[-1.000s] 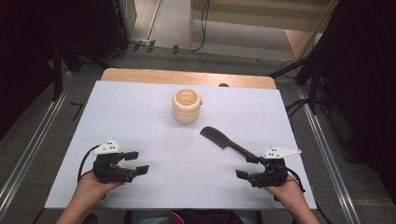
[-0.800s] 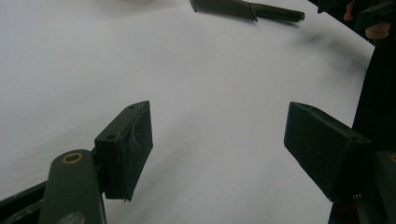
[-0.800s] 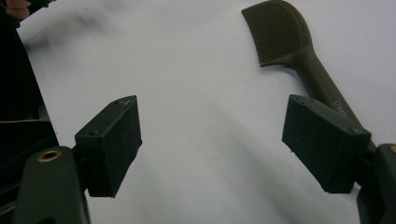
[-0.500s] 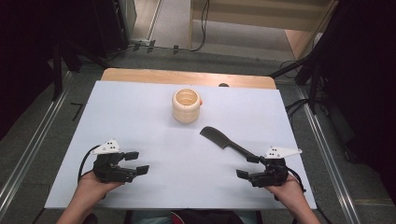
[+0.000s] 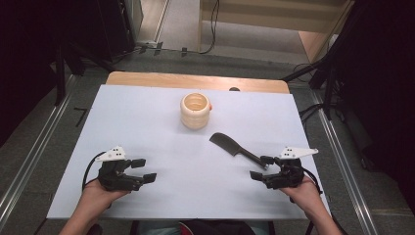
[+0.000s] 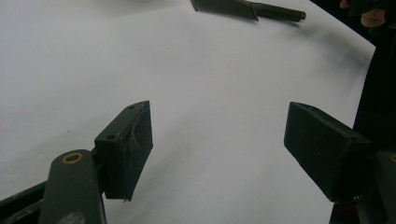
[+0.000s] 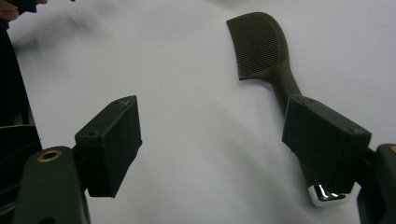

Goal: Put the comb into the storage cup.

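Nearest, the left gripper (image 5: pixel 140 169) and right gripper (image 5: pixel 261 167) rest on the white table (image 5: pixel 147 112), jaws spread wide and empty. Just beyond the right gripper lies a dark comb (image 5: pixel 234 148), its handle beside one jaw; farther back stands a ribbed cream cup (image 5: pixel 195 111).

Two black grippers here, left gripper (image 5: pixel 139 170) and right gripper (image 5: pixel 260 167), each topped by a pale three-cornered plate and trailing a black cable. Blocky dark jaws, screw holes showing, brass-ringed pivots behind them. Forearms bare, no sleeves.
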Motion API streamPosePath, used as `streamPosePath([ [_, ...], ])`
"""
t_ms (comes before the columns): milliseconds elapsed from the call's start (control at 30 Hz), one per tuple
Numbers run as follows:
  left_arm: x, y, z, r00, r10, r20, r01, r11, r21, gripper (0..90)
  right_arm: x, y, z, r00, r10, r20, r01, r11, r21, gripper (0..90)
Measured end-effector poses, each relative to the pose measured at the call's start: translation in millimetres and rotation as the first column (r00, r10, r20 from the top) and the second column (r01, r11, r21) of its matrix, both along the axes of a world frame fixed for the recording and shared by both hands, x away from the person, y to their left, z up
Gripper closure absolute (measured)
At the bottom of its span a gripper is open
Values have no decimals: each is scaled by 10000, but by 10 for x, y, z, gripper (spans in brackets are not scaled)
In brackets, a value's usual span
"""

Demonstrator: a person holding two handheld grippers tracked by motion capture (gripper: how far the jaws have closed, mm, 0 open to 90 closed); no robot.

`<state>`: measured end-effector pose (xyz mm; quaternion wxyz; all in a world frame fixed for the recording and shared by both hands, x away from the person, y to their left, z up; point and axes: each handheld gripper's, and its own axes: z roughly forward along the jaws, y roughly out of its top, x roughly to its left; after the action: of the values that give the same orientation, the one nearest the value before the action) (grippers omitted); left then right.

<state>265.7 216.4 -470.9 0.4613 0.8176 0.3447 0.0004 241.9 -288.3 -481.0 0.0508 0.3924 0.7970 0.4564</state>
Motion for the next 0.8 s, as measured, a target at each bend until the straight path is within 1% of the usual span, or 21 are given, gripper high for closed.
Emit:
streamPosePath([
  [67, 3, 0, 0, 10000, -9, 2, 9, 10000, 12, 246, 51, -17, 19, 9998, -161, 71, 160, 9998, 76, 181],
  [100, 3, 0, 0, 10000, -5, -1, 5, 10000, -2, 246, 51, -17, 19, 9998, -161, 71, 160, 9998, 76, 181],
  [133, 2, -1, 1, 10000, 11, 1, -11, 10000, -6, 246, 94, -42, 32, 9997, -185, 144, 183, 9998, 92, 194],
  [167, 2, -1, 2, 10000, -2, 9, 2, 10000, -3, 246, 94, -42, 32, 9997, -185, 144, 183, 9998, 92, 194],
  [233, 1, -2, 2, 10000, -20, 6, 20, 10000, 11, 246, 155, -79, 49, 9993, -278, 264, 274, 9995, 152, 194],
  [300, 3, -4, 1, 10000, -40, -7, 40, 10000, 34, 246, 171, -86, 56, 9990, -367, 259, 363, 9992, 171, 193],
  [367, 4, -7, 1, 10000, -56, 0, 56, 10000, 47, 246, 222, -96, 63, 9989, -361, 306, 358, 9993, 88, 193],
  [400, 5, -8, 0, 10000, -59, 5, 59, 10000, 50, 246, 222, -96, 63, 9989, -361, 306, 358, 9993, 88, 193],
  [433, 5, -9, 0, 10000, -53, 7, 53, 10000, 49, 246, 253, -94, 69, 9989, -325, 351, 327, 9995, -47, 192],
  [500, 4, -11, -1, 10000, -48, -9, 48, 10000, 46, 246, 267, -93, 73, 9988, -340, 357, 343, 9994, -58, 192],
  [567, 3, -12, -2, 10000, -45, -25, 45, 10000, 40, 246, 315, -87, 93, 9985, -371, 398, 373, 9993, -50, 192],
  [733, 4, -13, -2, 10000, -39, -45, 39, 10000, 46, 246, 391, -83, 120, 9982, -293, 524, 305, 9993, -219, 193],
  [800, 4, -13, -2, 10000, -51, -46, 51, 10000, 40, 246, 405, -83, 122, 9981, -299, 532, 310, 9993, -206, 193],
])
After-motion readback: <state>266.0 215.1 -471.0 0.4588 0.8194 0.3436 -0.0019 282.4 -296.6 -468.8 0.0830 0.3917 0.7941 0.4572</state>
